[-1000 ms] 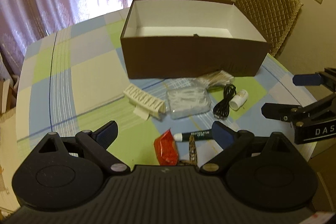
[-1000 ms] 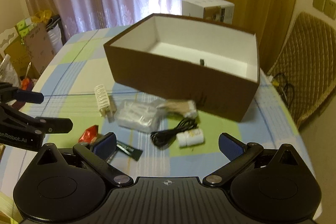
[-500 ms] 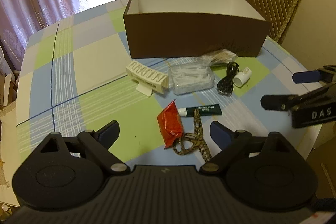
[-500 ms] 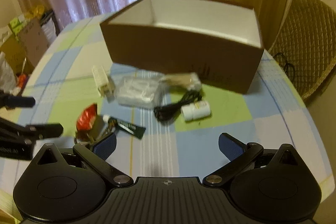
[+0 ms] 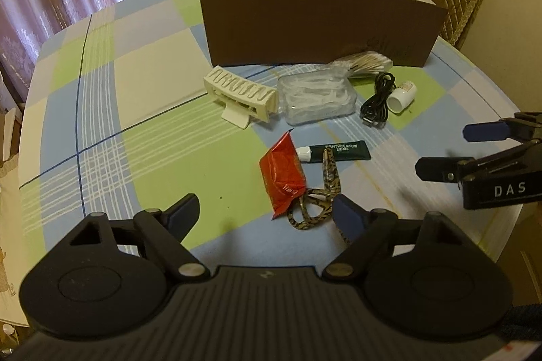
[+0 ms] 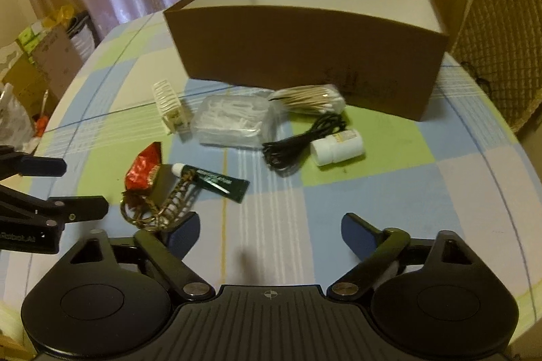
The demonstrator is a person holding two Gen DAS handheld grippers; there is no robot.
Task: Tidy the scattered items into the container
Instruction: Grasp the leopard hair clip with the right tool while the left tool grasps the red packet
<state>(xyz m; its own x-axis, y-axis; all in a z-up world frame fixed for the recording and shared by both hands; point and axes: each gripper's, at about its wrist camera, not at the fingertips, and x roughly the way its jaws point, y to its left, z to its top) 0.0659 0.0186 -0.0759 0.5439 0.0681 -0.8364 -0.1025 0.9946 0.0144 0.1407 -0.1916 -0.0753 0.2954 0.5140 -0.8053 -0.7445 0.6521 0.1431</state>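
Hovering left gripper point(image 5: 267, 213), fingers spread, beside red packet point(image 5: 282, 173).

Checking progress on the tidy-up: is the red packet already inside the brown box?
No, the red packet lies on the tablecloth in front of the brown box, beside the green tube.

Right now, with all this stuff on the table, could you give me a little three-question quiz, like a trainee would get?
1. True or false: the black cable lies inside the brown box.
2. Which item touches the green tube: (a) pill bottle, (b) red packet, (c) white rack?
3. Fill in: both claws, left and right, are ____.

Key: 1 false, it lies on the table; 2 (b), the red packet; 3 open.
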